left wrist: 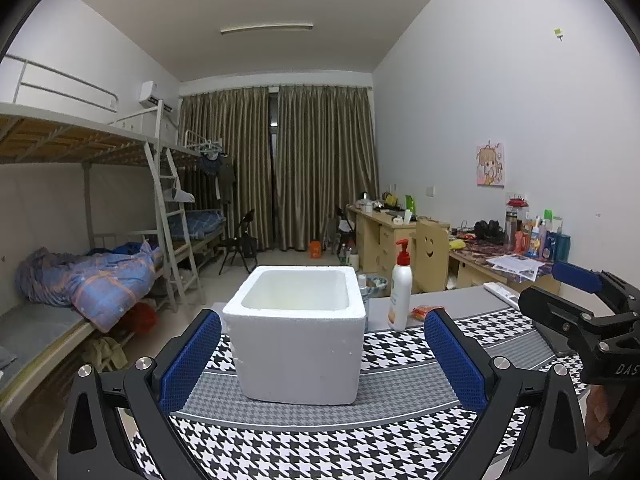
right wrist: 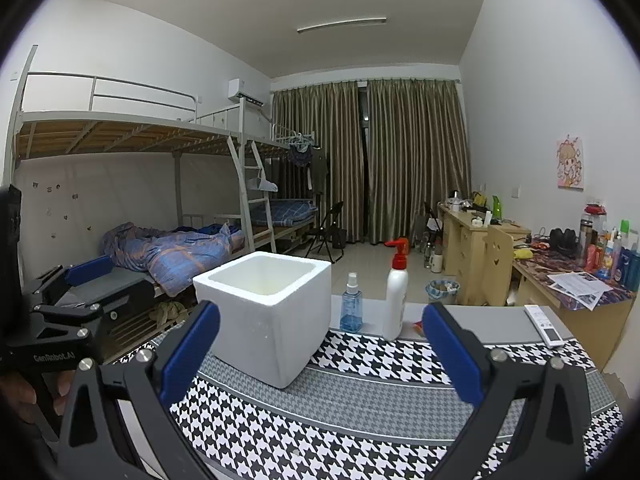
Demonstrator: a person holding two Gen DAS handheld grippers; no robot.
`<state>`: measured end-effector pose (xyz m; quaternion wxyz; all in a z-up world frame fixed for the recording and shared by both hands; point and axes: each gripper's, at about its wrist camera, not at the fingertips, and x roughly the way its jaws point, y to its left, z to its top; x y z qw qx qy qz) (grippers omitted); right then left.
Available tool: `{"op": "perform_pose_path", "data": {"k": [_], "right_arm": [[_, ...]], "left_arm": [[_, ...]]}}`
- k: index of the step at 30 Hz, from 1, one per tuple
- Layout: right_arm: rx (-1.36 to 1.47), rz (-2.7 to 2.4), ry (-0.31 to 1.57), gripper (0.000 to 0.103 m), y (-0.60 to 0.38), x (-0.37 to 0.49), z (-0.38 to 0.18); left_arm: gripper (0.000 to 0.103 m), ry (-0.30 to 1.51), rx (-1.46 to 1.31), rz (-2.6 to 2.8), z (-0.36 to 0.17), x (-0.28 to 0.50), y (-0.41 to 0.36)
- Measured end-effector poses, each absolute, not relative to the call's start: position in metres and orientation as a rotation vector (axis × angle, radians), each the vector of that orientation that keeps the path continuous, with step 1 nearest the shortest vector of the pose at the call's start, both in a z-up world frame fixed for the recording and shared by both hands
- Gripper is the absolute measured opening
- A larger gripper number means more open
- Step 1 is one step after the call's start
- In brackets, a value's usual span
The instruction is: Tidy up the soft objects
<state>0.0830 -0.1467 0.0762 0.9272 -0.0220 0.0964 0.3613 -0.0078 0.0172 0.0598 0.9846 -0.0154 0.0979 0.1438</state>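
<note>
Both my left gripper point(left wrist: 322, 354) and right gripper point(right wrist: 320, 350) are spread, holding nothing. The foam box point(left wrist: 298, 332) on the desk point(left wrist: 400, 384) looks light and crumbly; I'd clamp its walls gently.

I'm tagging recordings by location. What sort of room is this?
Most likely a shared dormitory room: metal bunk beds with a ladder along one wall, cluttered wooden desks along the other, and closed curtains at the far end.
</note>
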Motion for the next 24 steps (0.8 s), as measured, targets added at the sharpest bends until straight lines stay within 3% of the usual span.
{"op": "perform_pose_path", "data": {"k": [24], "right_arm": [[-0.008, 0.706, 0.189, 0.102, -0.162, 0.074, 0.056]], "left_arm": [[0.102, 0.178, -0.051, 0.299, 0.037, -0.024, 0.015]]}}
